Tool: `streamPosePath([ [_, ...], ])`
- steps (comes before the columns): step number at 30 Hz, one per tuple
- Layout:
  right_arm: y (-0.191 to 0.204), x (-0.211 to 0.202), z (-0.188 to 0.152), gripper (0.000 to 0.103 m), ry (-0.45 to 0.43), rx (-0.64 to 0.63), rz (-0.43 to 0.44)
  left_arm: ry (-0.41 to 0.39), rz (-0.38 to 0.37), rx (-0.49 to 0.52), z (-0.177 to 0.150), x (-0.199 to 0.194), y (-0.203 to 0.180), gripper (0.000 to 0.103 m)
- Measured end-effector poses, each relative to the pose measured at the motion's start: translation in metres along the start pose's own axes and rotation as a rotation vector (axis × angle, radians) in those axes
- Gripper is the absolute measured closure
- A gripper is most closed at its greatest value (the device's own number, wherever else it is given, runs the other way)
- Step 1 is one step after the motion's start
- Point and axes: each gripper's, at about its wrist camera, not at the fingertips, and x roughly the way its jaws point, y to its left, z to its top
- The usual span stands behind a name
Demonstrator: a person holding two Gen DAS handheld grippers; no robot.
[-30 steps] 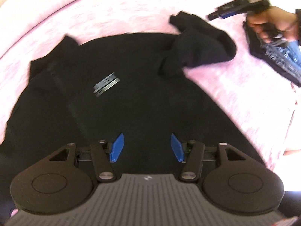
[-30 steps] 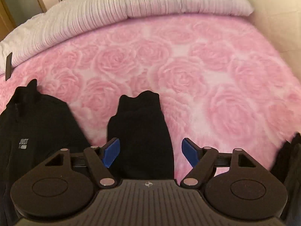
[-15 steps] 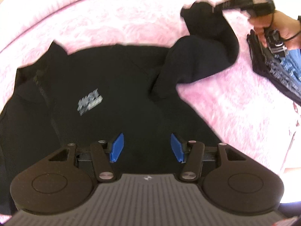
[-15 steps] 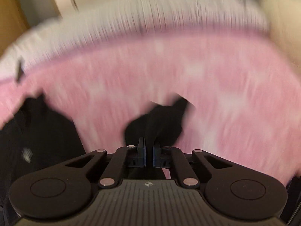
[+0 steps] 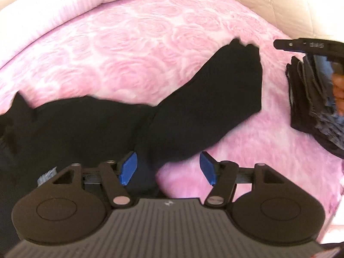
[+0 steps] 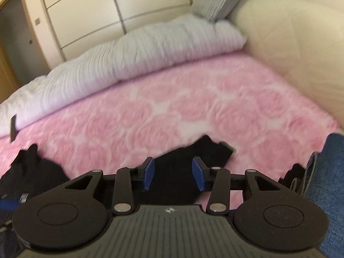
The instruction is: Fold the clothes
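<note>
Left wrist view: the left tongs (image 5: 168,168) stand spread over the bed, blue pads apart and pinching nothing; they have just been opening a little wider. Under them lies the black garment (image 5: 90,124), spread flat on the pink rose-patterned blanket (image 5: 133,49). Its sleeve (image 5: 217,107) runs out straight, up and to the right, the cuff end resting on the blanket. The base of the sleeve sits between the two pads, but the cloth lies below them, not gripped. At the right edge, a folded stack of dark and blue clothes (image 5: 309,111) rests on the blanket, well apart from the sleeve. Above that stack hangs the right tongs (image 5: 279,44), dark, seen from the side, with part of a hand (image 5: 338,90) behind; from here I cannot tell how the jaws stand.

Right wrist view, slightly blurred: the right tongs (image 6: 173,173) are spread, pads clear of any cloth; they have just been opening. The sleeve (image 6: 193,161) lies on the blanket (image 6: 193,107) under and beyond them. Black garment body (image 6: 32,167) at the lower left. A white ribbed duvet (image 6: 129,51) is heaped along the far side of the bed.
</note>
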Motion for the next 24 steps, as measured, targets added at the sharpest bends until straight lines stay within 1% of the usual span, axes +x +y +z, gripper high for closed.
streamPosePath([
  [1, -0.007, 0.002, 0.005, 0.058, 0.019, 0.015, 0.02, 0.004, 0.01, 0.018, 0.006, 0.011, -0.005, 0.043],
  [4, -0.02, 0.011, 0.023, 0.048, 0.092, 0.023, 0.085, 0.001, 0.028, 0.065, 0.024, 0.035, -0.009, 0.043],
  [5, -0.022, 0.017, 0.032, 0.041, 0.124, -0.005, 0.098, -0.001, 0.025, 0.066, 0.031, 0.041, -0.008, 0.043],
  [7, -0.023, 0.031, 0.052, 0.037, 0.19, -0.064, 0.108, 0.005, 0.007, 0.05, 0.045, 0.053, -0.003, 0.043],
  [8, -0.023, 0.041, 0.065, 0.034, 0.233, -0.086, 0.104, 0.02, -0.003, 0.048, 0.05, 0.059, -0.002, 0.043],
  [9, -0.022, 0.057, 0.075, 0.031, 0.309, -0.136, 0.1, 0.036, -0.013, 0.049, 0.054, 0.065, -0.001, 0.044],
  [10, -0.021, 0.073, 0.086, 0.026, 0.39, -0.193, 0.097, 0.052, -0.022, 0.049, 0.058, 0.072, -0.001, 0.044],
  [11, -0.02, 0.087, 0.092, 0.025, 0.453, -0.254, 0.092, 0.064, -0.029, 0.051, 0.061, 0.076, -0.001, 0.046],
  [12, -0.02, 0.101, 0.097, 0.025, 0.487, -0.319, 0.1, 0.075, -0.031, 0.051, 0.062, 0.079, -0.002, 0.052],
  [13, -0.021, 0.115, 0.101, 0.025, 0.515, -0.385, 0.111, 0.084, -0.033, 0.051, 0.062, 0.081, -0.002, 0.057],
  [14, -0.021, 0.125, 0.104, 0.025, 0.502, -0.453, 0.123, 0.087, -0.03, 0.047, 0.061, 0.08, -0.003, 0.065],
  [15, -0.021, 0.136, 0.104, 0.025, 0.51, -0.506, 0.143, 0.085, -0.025, 0.042, 0.059, 0.079, -0.003, 0.078],
  [17, -0.022, 0.159, 0.102, 0.025, 0.538, -0.605, 0.185, 0.078, -0.012, 0.036, 0.054, 0.076, -0.004, 0.088],
  [18, -0.024, 0.167, 0.099, 0.026, 0.57, -0.608, 0.202, 0.066, -0.007, 0.037, 0.051, 0.074, -0.005, 0.091],
  [19, -0.026, 0.175, 0.096, 0.033, 0.607, -0.6, 0.218, 0.055, -0.004, 0.037, 0.049, 0.071, -0.005, 0.092],
  [20, -0.028, 0.183, 0.092, 0.048, 0.644, -0.592, 0.234, 0.043, -0.002, 0.038, 0.047, 0.067, -0.006, 0.094],
  [21, -0.03, 0.19, 0.089, 0.055, 0.681, -0.584, 0.25, 0.03, 0.0, 0.038, 0.045, 0.062, -0.007, 0.095],
  [22, -0.029, 0.19, 0.087, 0.068, 0.69, -0.591, 0.26, 0.017, 0.002, 0.039, 0.043, 0.057, -0.008, 0.096],
  [23, -0.026, 0.184, 0.087, 0.084, 0.686, -0.6, 0.279, 0.001, 0.005, 0.04, 0.042, 0.051, -0.01, 0.098],
  [24, -0.024, 0.177, 0.088, 0.086, 0.68, -0.609, 0.3, -0.015, 0.01, 0.04, 0.041, 0.044, -0.012, 0.098],
])
